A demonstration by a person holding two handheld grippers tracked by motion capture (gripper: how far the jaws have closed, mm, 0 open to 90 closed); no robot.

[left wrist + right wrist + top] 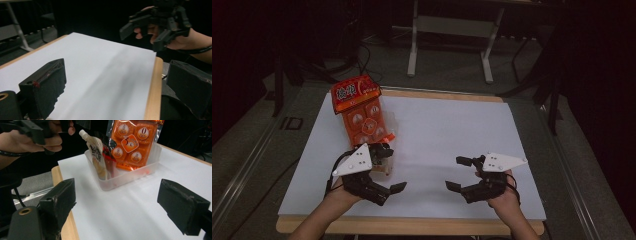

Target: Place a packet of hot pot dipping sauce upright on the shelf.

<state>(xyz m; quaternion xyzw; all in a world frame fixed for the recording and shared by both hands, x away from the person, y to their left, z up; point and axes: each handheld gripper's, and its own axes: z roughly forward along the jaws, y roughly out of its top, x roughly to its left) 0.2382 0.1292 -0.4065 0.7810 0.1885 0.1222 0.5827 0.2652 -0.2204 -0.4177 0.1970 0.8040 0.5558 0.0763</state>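
Standing in a clear plastic tub (125, 178) near the left edge of the white worktop (437, 135), a tall orange snack bag with round printed badges (362, 112) leans against the tub's far wall, its top rising well above the rim. Beside it in the same tub, as the right gripper view has it, sits a pale spouted pouch with dark lettering (96, 152), upright and tilted a little, with a dark red-and-black packet (110, 157) wedged between pouch and bag — what that packet is cannot be told.

Over to the left gripper (384, 170) now: it hovers just at the near side of the tub, black jaws spread wide with nothing between them, grey three-cornered plate on top. In its own view the jaws frame bare white worktop and the wooden front edge — no pad touching anything.

And the right gripper (459, 174) sits near the front right part of the worktop, well apart from the tub, jaws likewise wide open and empty. Its own view looks straight across the white surface at the tub, the two black pads standing far apart on either side of the picture.
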